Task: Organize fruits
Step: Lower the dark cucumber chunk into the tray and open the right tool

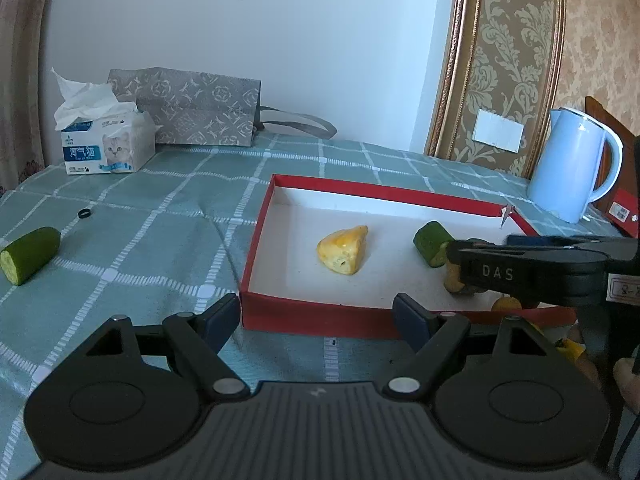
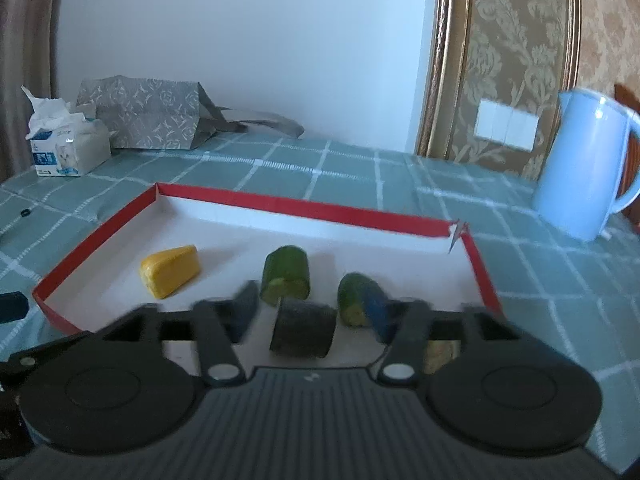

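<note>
Box: the red box (image 1: 304,312) with a white floor lies on the checked tablecloth (image 1: 132,240), straight ahead of both tools.
Already in the box: a yellow wedge (image 2: 170,270), two green cucumber pieces (image 2: 286,278) (image 2: 352,298) and a dark chunk (image 2: 303,330).
Left out: one cucumber piece (image 1: 29,254) lies on the cloth, well apart from the box, off to the left gripper's left.
Long axis: it runs slantwise, cut face toward the camera, rounded end away and to the right.
Left gripper (image 1: 316,318): spread wide, nothing between the fingers, hanging just short of the box's near wall.
Right gripper (image 2: 314,316): spread, blurred, over the box; the dark chunk sits between the fingers, with gaps on both sides.
Nearer hand: the left, by judgement; it would need to swing left and turn across that slant.
</note>
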`<state>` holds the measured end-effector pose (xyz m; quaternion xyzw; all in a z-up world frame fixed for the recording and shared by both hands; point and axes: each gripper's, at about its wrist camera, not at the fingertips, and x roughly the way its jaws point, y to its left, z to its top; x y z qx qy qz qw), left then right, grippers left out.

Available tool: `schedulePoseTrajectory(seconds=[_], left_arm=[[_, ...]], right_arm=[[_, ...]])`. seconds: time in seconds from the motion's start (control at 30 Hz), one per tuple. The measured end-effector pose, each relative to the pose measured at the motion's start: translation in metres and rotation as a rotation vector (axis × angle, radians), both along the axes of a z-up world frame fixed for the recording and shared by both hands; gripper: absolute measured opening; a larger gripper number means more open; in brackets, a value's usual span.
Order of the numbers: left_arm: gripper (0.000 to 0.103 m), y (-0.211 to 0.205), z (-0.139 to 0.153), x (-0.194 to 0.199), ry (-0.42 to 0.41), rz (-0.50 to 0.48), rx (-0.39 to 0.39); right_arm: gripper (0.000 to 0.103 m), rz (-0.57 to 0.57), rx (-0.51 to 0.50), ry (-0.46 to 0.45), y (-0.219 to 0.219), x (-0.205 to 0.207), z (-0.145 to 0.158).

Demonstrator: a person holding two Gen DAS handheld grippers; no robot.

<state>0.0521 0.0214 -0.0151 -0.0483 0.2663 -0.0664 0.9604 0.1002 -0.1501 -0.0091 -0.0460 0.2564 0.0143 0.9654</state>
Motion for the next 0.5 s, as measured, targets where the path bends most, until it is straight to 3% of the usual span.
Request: schedulePoseTrajectory(seconds=[0.1, 0.23, 0.37, 0.5], left_arm=[[0.083, 0.0, 0.0, 0.0, 0.002, 0.001, 0.001], [0.083, 0.0, -0.001, 0.0, 0.003, 0.006, 0.009], [0.083, 0.0, -0.002, 0.001, 0.008, 0.012, 0.012], [0.083, -0.001, -0.002, 0.001, 0.009, 0.012, 0.02]], right_arm=[[0.071, -0.008, -0.036, -0.074, 0.002, -0.012, 0.007], [0.08, -0.034, -0.011, -0.161, -0.01, -0.036, 0.024], [0.101, -0.072, -0.016, -0.289, -0.03, -0.076, 0.033], [0.103, -0.117, -0.076, -0.407, -0.049, -0.114, 0.031]])
